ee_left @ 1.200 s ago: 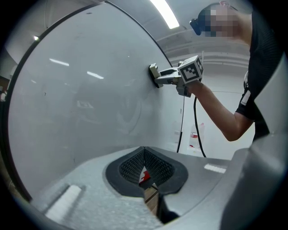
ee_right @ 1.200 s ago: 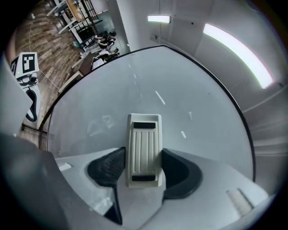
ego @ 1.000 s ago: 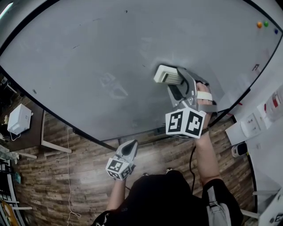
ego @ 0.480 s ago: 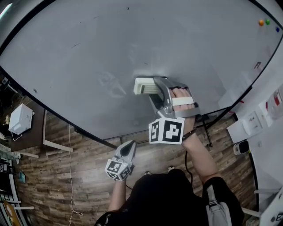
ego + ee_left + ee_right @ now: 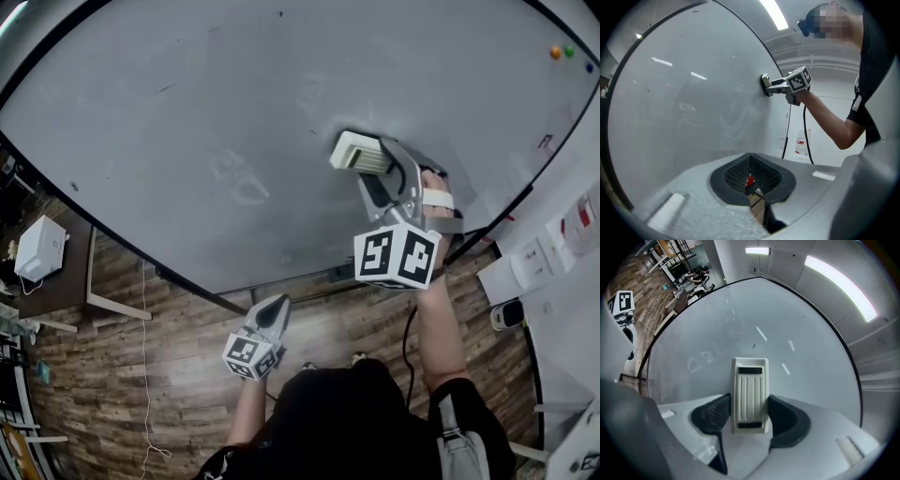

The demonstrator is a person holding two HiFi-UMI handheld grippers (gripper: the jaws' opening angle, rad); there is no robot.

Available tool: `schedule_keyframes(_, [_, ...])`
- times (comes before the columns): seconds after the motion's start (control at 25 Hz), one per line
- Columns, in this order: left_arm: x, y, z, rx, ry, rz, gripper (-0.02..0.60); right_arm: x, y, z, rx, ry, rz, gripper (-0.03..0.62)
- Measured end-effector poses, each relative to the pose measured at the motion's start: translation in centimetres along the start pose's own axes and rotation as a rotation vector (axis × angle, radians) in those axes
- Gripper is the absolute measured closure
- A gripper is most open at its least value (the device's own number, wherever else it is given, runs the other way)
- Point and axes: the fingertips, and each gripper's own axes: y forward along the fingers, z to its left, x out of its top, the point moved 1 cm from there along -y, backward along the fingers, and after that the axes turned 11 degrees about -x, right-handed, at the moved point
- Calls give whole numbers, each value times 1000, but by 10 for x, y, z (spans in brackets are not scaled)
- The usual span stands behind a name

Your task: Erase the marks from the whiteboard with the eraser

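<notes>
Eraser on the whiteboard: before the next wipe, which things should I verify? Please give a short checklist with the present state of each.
1. Grip: the right gripper holds the eraser between both pads: ok.
2. Contact: the eraser lies flat against the whiteboard: ok.
3. Board clean: a faint mark shows to the left of the eraser in the head view: not ok.
4. Path free: the left gripper is shut, empty, low and away from the board: ok.
5. Wiping face clean: it is hidden against the board: cannot tell.
</notes>
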Motion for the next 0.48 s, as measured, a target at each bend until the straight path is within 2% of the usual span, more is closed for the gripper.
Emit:
schedule_keyframes(0.16, [3, 2, -4, -8, 2, 0, 572, 4, 0, 2, -27, -42, 26, 345])
schedule_keyframes(0.28, [3, -2, -2, -1, 4, -5, 572, 25, -1, 13, -15, -70, -8, 345])
schedule_keyframes(0.4, [1, -10, 2, 17, 0, -8, 572, 60, -6, 40, 34, -125, -87, 345])
schedule_keyframes(0.48, [0, -16, 4, 32, -4, -11, 572, 82, -11, 71, 102, -171, -150, 345])
